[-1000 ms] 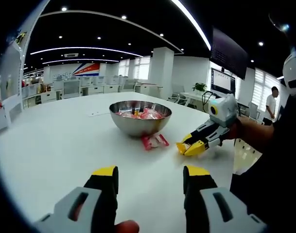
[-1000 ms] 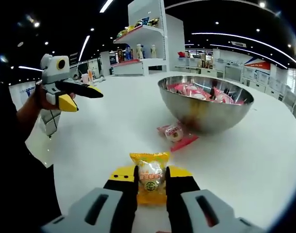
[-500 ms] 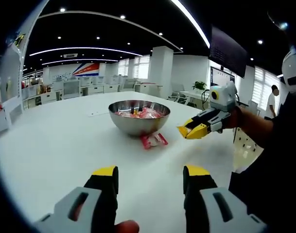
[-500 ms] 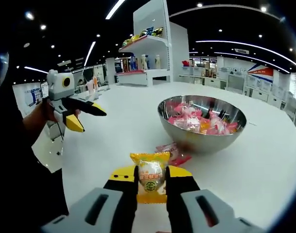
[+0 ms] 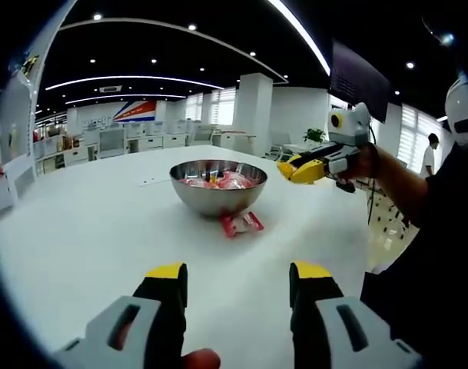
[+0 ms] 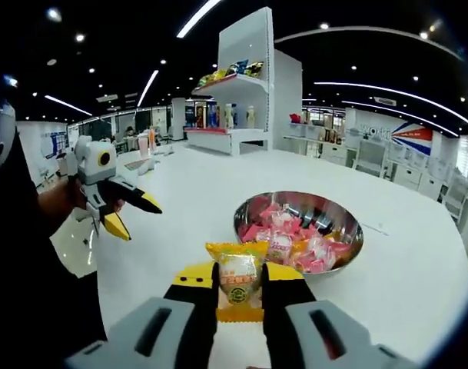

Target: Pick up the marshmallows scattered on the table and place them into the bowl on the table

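Yellow-tipped jaws of the right gripper [image 6: 240, 288] are clamped on a yellow packet [image 6: 237, 286], held in the air above the near side of the bowl [image 6: 299, 233]. The steel bowl, on the white table [image 6: 195, 192], holds many pink packets [image 6: 295, 244]. In the left gripper view, the left gripper [image 5: 237, 286] stands wide apart with nothing between its jaws, low over the table; a pink packet [image 5: 242, 224] lies on the table just beside the bowl's near side. Shelves [image 6: 245, 92] stand far left in the right gripper view.
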The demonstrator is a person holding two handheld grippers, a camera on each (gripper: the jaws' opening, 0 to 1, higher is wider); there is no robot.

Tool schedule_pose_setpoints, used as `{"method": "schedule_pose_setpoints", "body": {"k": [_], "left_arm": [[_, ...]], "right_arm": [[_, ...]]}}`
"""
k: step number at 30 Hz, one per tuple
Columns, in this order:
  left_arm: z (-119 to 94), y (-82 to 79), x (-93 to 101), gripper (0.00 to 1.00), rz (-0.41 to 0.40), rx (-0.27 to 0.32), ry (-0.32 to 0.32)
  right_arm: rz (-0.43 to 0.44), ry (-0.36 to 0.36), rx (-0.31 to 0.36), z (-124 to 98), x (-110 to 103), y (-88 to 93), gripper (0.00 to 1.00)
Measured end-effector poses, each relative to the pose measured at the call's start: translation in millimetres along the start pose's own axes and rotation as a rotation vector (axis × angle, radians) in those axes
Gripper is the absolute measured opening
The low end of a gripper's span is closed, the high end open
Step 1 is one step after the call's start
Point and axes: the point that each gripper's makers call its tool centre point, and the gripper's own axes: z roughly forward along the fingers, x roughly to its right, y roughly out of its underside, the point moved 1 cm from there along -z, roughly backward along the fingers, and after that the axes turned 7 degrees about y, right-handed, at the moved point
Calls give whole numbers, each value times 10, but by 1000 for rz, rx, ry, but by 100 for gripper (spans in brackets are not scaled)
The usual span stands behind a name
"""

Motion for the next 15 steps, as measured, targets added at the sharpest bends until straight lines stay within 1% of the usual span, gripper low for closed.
{"method": "schedule_pose_setpoints", "body": {"k": [6,9,15], "left_arm": [[-25,-2,9,54,1,1,-4],[-33,4,16,54,2,0,-4],[-55,3,26,54,2,1,-9]], "right_arm": [[-17,5,23,56,90,-152,22],[-16,7,24,98,137,-180,22],[-6,27,34,167,314,-262,22]]}}
